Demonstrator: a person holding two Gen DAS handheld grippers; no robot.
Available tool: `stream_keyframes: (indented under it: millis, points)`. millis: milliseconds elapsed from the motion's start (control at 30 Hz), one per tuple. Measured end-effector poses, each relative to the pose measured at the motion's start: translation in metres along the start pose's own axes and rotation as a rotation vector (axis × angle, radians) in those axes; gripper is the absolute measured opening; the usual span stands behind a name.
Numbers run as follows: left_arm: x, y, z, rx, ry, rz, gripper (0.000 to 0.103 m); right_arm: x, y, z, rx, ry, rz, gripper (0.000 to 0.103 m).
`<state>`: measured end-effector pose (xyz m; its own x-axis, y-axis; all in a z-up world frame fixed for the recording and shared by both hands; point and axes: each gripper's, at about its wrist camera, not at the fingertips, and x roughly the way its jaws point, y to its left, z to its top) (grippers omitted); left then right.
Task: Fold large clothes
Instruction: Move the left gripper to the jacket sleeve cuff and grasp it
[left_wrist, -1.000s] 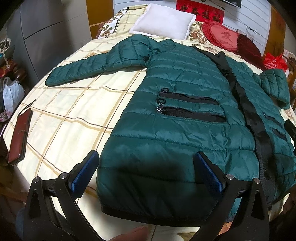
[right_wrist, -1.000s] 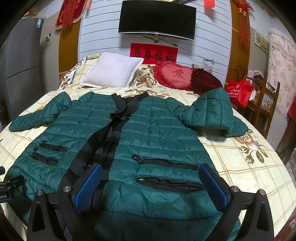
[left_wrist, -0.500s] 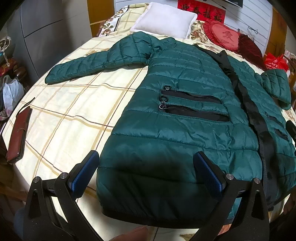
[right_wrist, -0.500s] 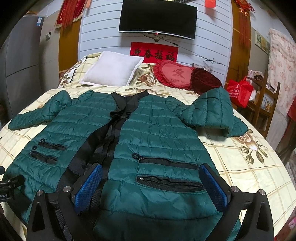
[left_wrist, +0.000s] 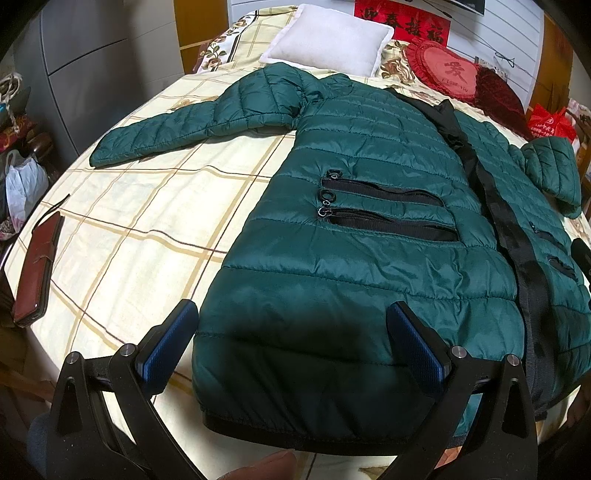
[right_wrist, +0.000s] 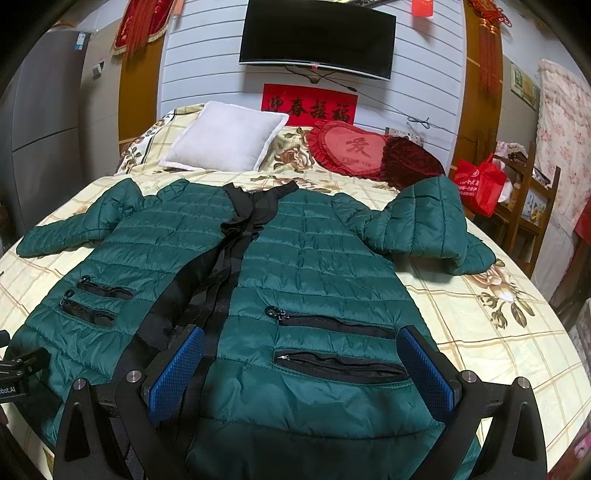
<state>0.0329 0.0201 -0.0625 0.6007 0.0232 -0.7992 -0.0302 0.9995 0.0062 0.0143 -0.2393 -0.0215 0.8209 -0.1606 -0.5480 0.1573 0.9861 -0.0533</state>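
Observation:
A dark green quilted puffer jacket lies front-up and spread flat on the bed, black zipper band down its middle; it also shows in the right wrist view. Its left sleeve stretches out to the left. Its right sleeve is bent and bunched up. My left gripper is open and empty, hovering over the hem at the jacket's left half. My right gripper is open and empty over the hem at the right half, by the lower pocket zips.
The bed has a cream plaid sheet. A brown wallet-like case lies at the left edge. A white pillow, a red heart cushion and a dark red cushion sit at the head. A red bag and chair stand to the right.
Both grippers have drifted slightly forward over the jacket's hem. The jaws stay open and the jacket has not moved.

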Motion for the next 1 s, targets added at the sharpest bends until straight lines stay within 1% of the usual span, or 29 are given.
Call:
stream_keyframes:
  millis: [167, 267, 367, 500, 533, 600, 667, 700, 767, 800, 867, 900, 933, 1000]
  points:
    - [0.000, 0.000, 0.001, 0.006, -0.001, 0.000, 0.103, 0.000, 0.000, 0.000, 0.002, -0.001, -0.003, 0.103]
    - [0.001, 0.005, 0.009, 0.006, 0.001, 0.004, 0.103, -0.001, -0.001, 0.002, 0.000, -0.012, -0.019, 0.103]
    - [0.001, 0.024, 0.026, -0.045, -0.020, 0.011, 0.103, 0.002, -0.004, 0.011, -0.007, -0.019, -0.023, 0.103]
    - [0.007, 0.050, 0.053, -0.078, -0.054, 0.052, 0.103, 0.012, -0.006, 0.033, -0.039, -0.032, -0.026, 0.103]
    - [0.011, 0.057, 0.060, -0.081, -0.055, 0.065, 0.103, 0.016, -0.004, 0.039, -0.055, -0.036, -0.028, 0.103]
    - [0.020, 0.067, 0.072, -0.079, -0.053, 0.068, 0.103, 0.027, -0.001, 0.047, -0.080, -0.034, -0.025, 0.103]
    - [0.034, 0.077, 0.084, -0.073, -0.027, 0.074, 0.103, 0.037, 0.002, 0.050, -0.106, -0.043, -0.038, 0.103]
    - [0.041, 0.081, 0.089, -0.072, -0.006, 0.064, 0.103, 0.042, 0.003, 0.047, -0.119, -0.052, -0.049, 0.103]
    - [0.053, 0.093, 0.099, -0.099, 0.022, 0.043, 0.103, 0.052, 0.005, 0.041, -0.130, -0.035, -0.073, 0.103]
    - [0.060, 0.103, 0.106, -0.123, 0.034, 0.032, 0.103, 0.055, 0.006, 0.040, -0.130, -0.017, -0.069, 0.103]
    - [0.074, 0.126, 0.117, -0.174, 0.057, 0.016, 0.103, 0.053, 0.007, 0.041, -0.133, -0.029, -0.049, 0.103]
    - [0.079, 0.139, 0.122, -0.210, 0.064, 0.012, 0.103, 0.053, 0.008, 0.040, -0.141, -0.035, -0.050, 0.103]
    - [0.084, 0.161, 0.129, -0.261, 0.060, 0.006, 0.103, 0.053, 0.009, 0.040, -0.150, -0.032, -0.050, 0.103]
    - [0.092, 0.192, 0.140, -0.321, 0.055, 0.012, 0.103, 0.057, 0.011, 0.039, -0.155, -0.016, -0.052, 0.103]
